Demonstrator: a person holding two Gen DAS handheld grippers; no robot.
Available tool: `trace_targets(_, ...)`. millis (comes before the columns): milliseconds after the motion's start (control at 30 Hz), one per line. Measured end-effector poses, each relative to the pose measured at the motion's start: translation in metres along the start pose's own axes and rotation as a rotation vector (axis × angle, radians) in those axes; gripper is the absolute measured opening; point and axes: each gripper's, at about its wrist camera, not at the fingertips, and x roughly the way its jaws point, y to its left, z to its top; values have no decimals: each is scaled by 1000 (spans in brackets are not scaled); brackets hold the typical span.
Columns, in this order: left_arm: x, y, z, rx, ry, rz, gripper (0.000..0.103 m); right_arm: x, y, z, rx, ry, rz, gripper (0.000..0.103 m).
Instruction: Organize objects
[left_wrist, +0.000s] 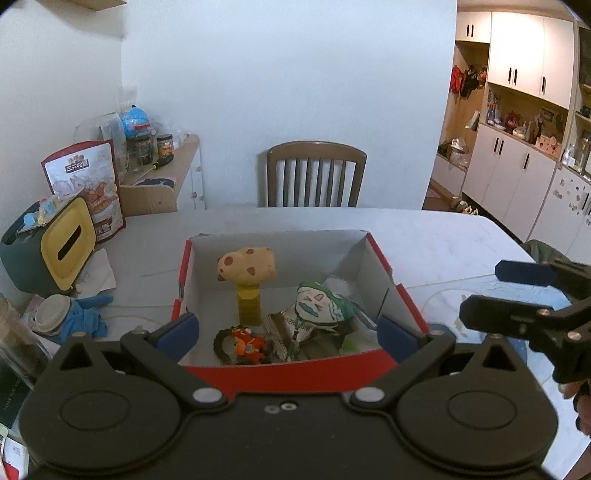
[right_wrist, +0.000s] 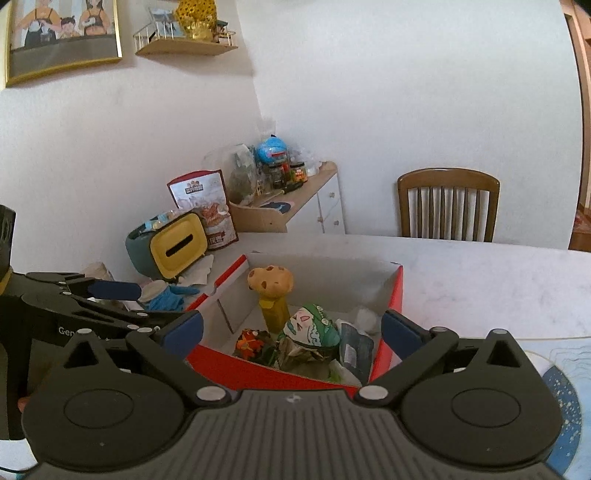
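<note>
Box (left_wrist: 384, 266) top open; giraffe toy (left_wrist: 246, 266) stands tall centre-left; table (left_wrist: 424, 236) right bare.

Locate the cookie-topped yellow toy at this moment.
The cookie-topped yellow toy stands upright inside the red box, toward its back left in the left wrist view, behind the orange figure.

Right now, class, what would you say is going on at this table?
A person holds a two-finger gripper in each hand over a red cardboard box on a white table. The left gripper and right gripper are both open and empty. Already inside the box are a tall yellow spotted toy, a green-and-white face pouch and a small orange figure. A yellow tissue box stands beside.
</note>
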Motion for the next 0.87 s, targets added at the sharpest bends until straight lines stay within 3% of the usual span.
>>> trace_targets(333,-7,-3,-1,-11,-27,-18,103,-10,0,-8,38,-38,-22,103)
trace_targets(867,-4,-8,-3,-13,-17,-4,103,-18,-7,-21,47,-7,-48,103)
